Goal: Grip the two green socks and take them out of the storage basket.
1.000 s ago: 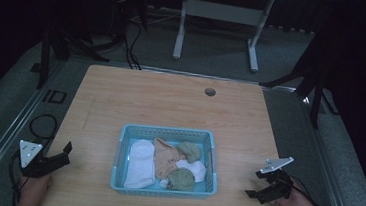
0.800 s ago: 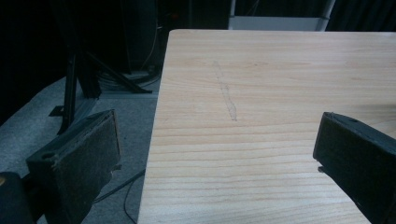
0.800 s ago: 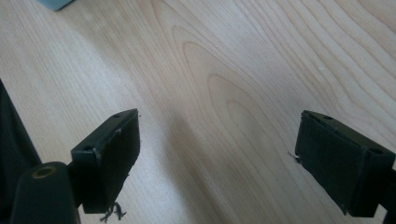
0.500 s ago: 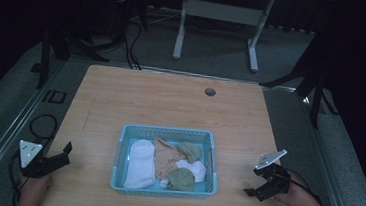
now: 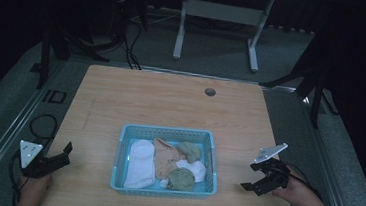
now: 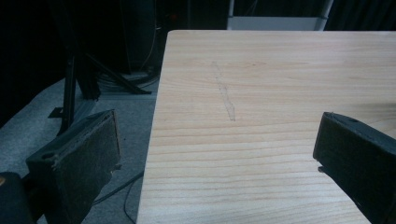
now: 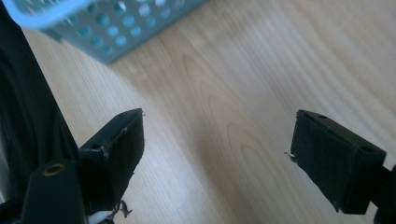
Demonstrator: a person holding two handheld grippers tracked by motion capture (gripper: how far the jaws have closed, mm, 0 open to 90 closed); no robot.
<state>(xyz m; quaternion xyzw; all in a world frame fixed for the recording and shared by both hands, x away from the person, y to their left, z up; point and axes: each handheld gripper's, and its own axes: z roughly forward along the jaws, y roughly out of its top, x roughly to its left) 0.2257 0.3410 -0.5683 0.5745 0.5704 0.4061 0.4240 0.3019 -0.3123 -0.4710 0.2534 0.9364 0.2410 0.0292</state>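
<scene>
while both grippers idle at the near corners, the wooden table [image 5: 136, 99] carries the one landmark that counts: a light blue perforated basket [image 5: 167, 133] at its near middle, all places below taken from it.

inside the basket, largest first: a white folded cloth [image 5: 140, 163] along its left wall; a peach cloth [image 5: 166, 159] at its middle; an olive sock or cloth [image 5: 190, 150] at the far right corner; a second olive bundle [image 5: 182, 179] at the near right; a small white piece [image 5: 193, 167] between the two olive ones. all overlap loosely; which lies on top at each seam i cannot tell.

step in hand, as i judge it: right gripper turning toward the basket for a first pick. to do it well, come over the right wall rather than through it, drop onto the near olive bundle, pinch one layer only, and lift straight up so the neighbours don't trail out.

right gripper [image 5: 256, 177]: well right of the basket, above bare wood, jaws spread wide, nothing between them, touching nothing; the right gripper view shows the basket's wall [image 7: 107, 28] ahead and bare wood between the pads [image 7: 128, 140].

left gripper [image 5: 61, 153]: well left of the basket at the table's near left edge, jaws wide apart, empty.
</scene>
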